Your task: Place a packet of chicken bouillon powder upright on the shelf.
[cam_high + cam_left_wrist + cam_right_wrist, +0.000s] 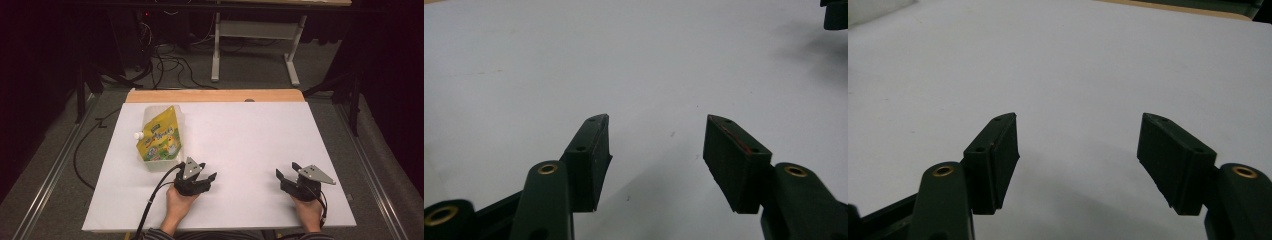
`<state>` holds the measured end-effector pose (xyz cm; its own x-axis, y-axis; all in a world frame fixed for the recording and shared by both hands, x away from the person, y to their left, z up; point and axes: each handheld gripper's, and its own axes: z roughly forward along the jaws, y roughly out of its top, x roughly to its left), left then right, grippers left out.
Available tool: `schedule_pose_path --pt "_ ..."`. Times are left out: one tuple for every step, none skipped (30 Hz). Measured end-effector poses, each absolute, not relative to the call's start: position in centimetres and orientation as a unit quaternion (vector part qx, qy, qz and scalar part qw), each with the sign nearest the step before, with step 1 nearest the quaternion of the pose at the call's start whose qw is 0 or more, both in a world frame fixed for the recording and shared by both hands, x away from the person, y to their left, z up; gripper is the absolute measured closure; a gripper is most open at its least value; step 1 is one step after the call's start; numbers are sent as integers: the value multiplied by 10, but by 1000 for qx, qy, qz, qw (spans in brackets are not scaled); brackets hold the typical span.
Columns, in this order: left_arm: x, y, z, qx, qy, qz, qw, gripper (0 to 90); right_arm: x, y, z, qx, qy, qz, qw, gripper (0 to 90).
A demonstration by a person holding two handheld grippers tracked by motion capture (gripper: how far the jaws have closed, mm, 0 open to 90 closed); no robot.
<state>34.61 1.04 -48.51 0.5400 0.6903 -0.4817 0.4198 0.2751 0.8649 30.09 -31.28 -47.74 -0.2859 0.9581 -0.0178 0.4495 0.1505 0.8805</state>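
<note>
Yellow pouch [160, 137] just beyond left tongs [204, 172], untouched, jaws apart.

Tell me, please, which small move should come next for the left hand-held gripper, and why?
Probably swing the left hand-held gripper toward the yellow pouch. Its jaws stand open with nothing between them, and they point across the white table, away from the pouch, which lies just beyond and to its left. The right hand-held gripper is open too, and farther from the pouch.
</note>
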Motion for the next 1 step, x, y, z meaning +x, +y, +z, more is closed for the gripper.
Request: schedule_pose_path --pt "346 10 -485 593 468 105 647 440 301 -313 -477 509 691 407 313 333"
